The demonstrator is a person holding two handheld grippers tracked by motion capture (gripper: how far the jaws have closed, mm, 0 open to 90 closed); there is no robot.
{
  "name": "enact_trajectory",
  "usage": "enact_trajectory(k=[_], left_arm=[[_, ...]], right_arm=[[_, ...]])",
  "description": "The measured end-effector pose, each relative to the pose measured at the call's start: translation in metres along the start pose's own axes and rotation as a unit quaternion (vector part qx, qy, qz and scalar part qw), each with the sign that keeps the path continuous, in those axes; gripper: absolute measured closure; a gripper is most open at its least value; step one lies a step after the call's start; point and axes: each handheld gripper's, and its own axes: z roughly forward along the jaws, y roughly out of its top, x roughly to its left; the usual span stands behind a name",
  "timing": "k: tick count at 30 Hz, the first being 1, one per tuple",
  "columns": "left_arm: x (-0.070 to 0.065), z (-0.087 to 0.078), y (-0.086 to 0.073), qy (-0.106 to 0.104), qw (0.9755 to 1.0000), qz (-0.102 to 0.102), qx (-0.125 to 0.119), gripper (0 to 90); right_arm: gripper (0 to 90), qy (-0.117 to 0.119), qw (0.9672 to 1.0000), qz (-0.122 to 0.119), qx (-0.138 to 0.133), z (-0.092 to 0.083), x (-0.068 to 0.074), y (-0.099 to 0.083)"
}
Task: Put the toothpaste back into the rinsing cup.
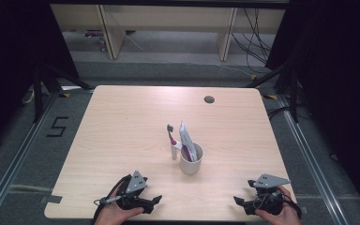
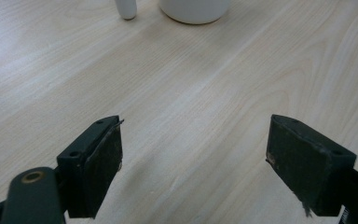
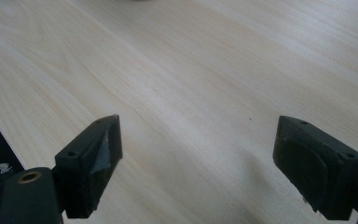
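White cup point(image 1: 191, 162); pale wood table point(image 1: 122, 126); black tongs point(image 1: 158, 200).

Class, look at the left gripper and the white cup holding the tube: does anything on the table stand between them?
Nothing visible does. The left gripper rests open near the table's front edge, and only bare wood lies between it and the white cup. The toothbrush stands just left of the cup.

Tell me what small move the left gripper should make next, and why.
Probably ease the left gripper forward toward the cup. Its jaws stand wide open and empty near the table's front edge, while the cup with the toothpaste tube and the toothbrush beside it sit just ahead.
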Motion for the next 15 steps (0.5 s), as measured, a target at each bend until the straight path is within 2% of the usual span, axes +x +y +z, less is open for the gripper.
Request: enact_trajectory(k=[1, 2, 6, 8, 15], left_arm=[[-0.0011, 0.0007, -0.0002, -0.003, 1.0, -0.007, -0.006, 17.8], [0.0003, -0.0002, 0.0, 0.001, 1.0, 0.002, 0.001, 17.8], [-0.0009, 0.0006, -0.0002, -0.004, 1.0, -0.006, -0.006, 17.8], [-0.0009, 0.0004, -0.0003, -0.003, 0.9999, -0.007, -0.007, 17.8], [-0.0012, 0.0002, -0.0004, -0.001, 1.0, -0.006, -0.007, 17.8]], right_arm=[[16.5, 0.001, 1.0, -0.006, 0.001, 0.0001, -0.0009, 0.0003], [16.5, -0.002, 1.0, -0.009, -0.001, 0.0, -0.0014, 0.0005], [16.5, -0.006, 0.9999, -0.009, 0.0, 0.0001, -0.0012, 0.0003], [16.5, -0.01, 0.9997, -0.02, -0.004, 0.0, -0.0027, 0.0008], [16.5, -0.009, 0.9997, -0.023, -0.004, 0.0006, -0.0031, 0.0008]])
